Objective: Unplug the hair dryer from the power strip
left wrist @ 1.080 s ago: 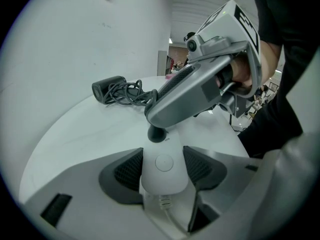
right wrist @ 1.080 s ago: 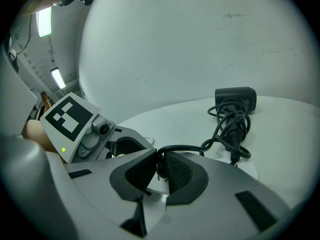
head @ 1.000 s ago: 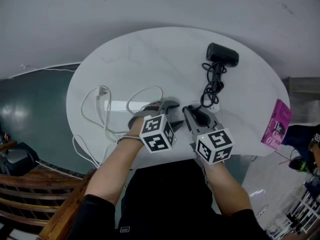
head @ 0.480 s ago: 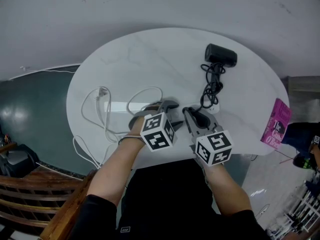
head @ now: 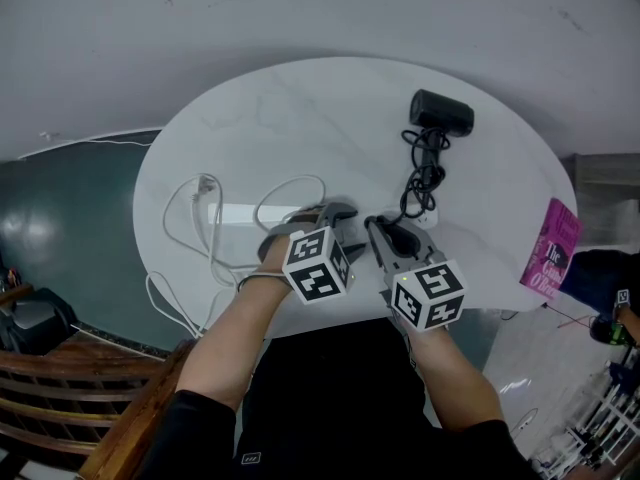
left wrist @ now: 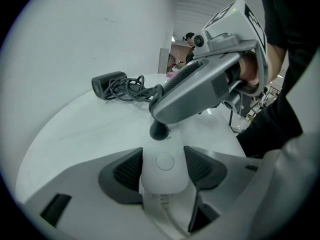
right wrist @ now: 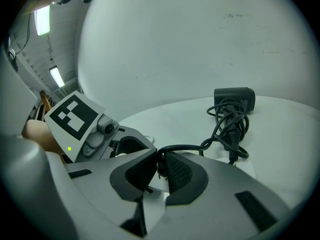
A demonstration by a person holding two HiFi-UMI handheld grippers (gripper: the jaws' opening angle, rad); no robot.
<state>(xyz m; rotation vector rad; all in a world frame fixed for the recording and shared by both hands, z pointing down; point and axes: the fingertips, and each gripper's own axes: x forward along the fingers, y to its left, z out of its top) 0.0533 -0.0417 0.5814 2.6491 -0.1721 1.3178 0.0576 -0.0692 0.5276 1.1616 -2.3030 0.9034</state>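
Left gripper clamped on the white power strip. Right gripper closed tight on the black plug. Hair dryer lies beyond it.

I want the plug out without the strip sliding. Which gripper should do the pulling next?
Right. The right gripper has its jaws closed on the black plug where it enters the power strip, so it can probably pull. The left gripper clamps the strip's body, which suits bracing.

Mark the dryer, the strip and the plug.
dryer (head: 443, 111), head view, on its black body.
strip (left wrist: 164, 174), left gripper view, on its white top face.
plug (left wrist: 159, 131), left gripper view, on its black lower end.
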